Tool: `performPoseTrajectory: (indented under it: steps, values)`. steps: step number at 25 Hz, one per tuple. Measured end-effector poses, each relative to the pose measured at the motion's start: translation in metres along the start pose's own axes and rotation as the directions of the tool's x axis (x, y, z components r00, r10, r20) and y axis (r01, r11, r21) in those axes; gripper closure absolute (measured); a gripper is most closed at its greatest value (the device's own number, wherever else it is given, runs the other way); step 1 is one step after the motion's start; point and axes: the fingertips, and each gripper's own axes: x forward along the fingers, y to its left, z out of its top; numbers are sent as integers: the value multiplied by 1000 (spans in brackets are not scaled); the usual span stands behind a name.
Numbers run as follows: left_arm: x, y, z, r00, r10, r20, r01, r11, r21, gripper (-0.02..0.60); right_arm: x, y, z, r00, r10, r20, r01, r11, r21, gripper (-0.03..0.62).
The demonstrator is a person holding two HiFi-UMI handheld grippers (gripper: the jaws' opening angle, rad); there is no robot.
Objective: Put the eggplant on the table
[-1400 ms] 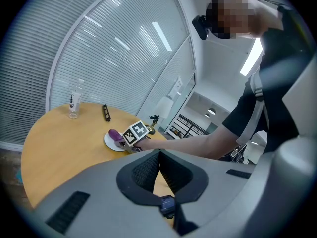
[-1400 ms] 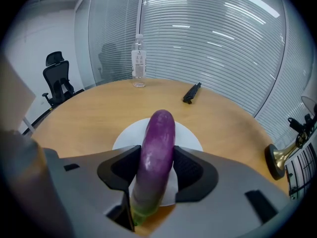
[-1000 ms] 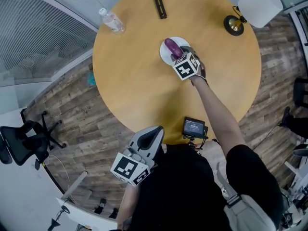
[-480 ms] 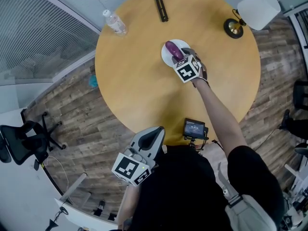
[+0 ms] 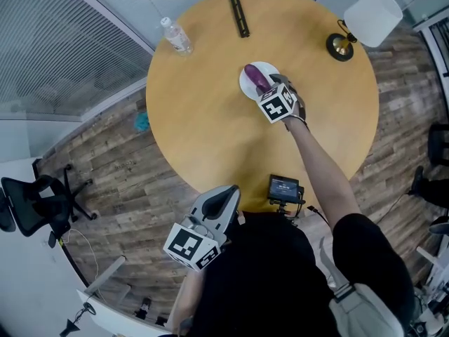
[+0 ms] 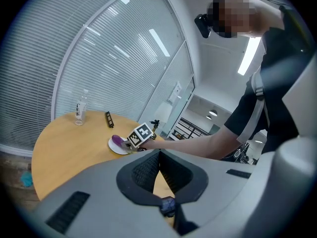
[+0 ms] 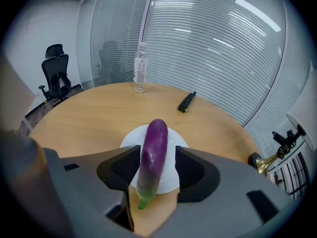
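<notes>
A purple eggplant (image 5: 255,77) lies on a small white plate (image 5: 247,91) near the middle of the round wooden table (image 5: 203,132). My right gripper (image 5: 266,84) reaches over the plate from the near side. In the right gripper view the eggplant (image 7: 152,152) sits lengthwise between the jaws. The left jaw is against it, and a sliver of plate (image 7: 131,142) shows beside the right jaw. Its green stem end overhangs the plate toward me. My left gripper (image 5: 223,195) is held off the table near my body, shut and holding nothing (image 6: 159,155).
A water bottle (image 5: 177,36) and a black bar (image 5: 239,12) sit at the table's far side. A lamp with a brass base (image 5: 341,46) stands at the far right. A small screen device (image 5: 283,187) is clamped at the near edge. An office chair (image 5: 31,206) stands on the floor to the left.
The head view has shifted a little, so the table sits slightly lower and to the right. My right gripper stays at the eggplant on the plate. The left gripper has not moved.
</notes>
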Motion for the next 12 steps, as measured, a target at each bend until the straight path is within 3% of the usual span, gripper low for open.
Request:
performPoseTrajectory:
  steps: [12]
  values:
    - [-36,-20,-8,999,-12,46,10,999,41,569,-54,5,13,997,-48,56,49,999,-16,375]
